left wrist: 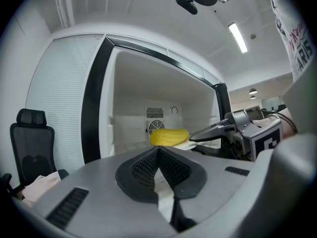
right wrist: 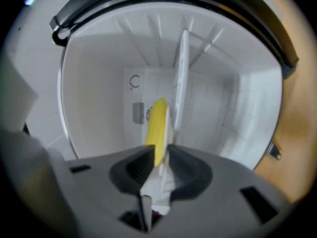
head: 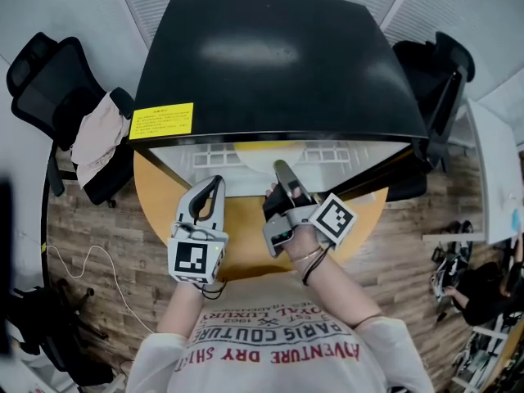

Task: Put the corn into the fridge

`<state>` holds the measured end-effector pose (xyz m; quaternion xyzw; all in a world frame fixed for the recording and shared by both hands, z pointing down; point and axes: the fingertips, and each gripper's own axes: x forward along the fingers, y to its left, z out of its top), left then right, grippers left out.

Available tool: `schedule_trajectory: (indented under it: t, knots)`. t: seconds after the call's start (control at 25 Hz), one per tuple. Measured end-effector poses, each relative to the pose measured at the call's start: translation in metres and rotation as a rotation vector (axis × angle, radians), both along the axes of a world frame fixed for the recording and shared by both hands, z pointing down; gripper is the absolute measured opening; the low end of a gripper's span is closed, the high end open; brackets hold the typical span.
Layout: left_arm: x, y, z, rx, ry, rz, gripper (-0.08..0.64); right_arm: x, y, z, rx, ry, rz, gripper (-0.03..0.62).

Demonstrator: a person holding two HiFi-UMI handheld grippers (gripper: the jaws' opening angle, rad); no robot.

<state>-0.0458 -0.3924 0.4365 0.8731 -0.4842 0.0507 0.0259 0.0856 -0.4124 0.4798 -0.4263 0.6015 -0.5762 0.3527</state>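
While the right claw (right wrist: 158, 152) is clamped on the near rim of the white plate (right wrist: 182, 83), the corn (right wrist: 157, 125) lies just past its tips, long axis left-right, seemingly inside the fridge (head: 270, 56); the left claw (left wrist: 158, 152) is closed, empty.

A black fridge (head: 278, 64) stands open at the far side of a round wooden desk (head: 246, 240), with a yellow label (head: 162, 120) on its left corner. The left gripper (head: 218, 182) hovers over the desk, tips meeting, just short of the white interior. The right gripper (head: 282, 170) reaches into the opening, where a yellow sliver of corn (head: 264, 145) shows. A chair (head: 45, 72) with a pale cloth (head: 98, 129) stands at left.
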Motion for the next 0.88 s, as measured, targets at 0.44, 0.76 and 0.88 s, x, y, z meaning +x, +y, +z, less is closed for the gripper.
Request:
schedule_trajectory:
  t: [0.44, 0.76, 0.88]
  knots:
    - [0.008, 0.015, -0.002, 0.002, 0.003, 0.008, 0.021, -0.02, 0.04, -0.011, 0.162, 0.15, -0.121, 0.152]
    - [0.016, 0.036, -0.004, 0.021, -0.002, 0.035, 0.021, -0.03, 0.069, -0.03, 0.469, 0.899, -0.25, 0.032]
    - [0.016, 0.043, -0.004, 0.038, -0.015, 0.045, 0.021, -0.034, 0.078, -0.041, 0.558, 1.081, -0.246, 0.032]
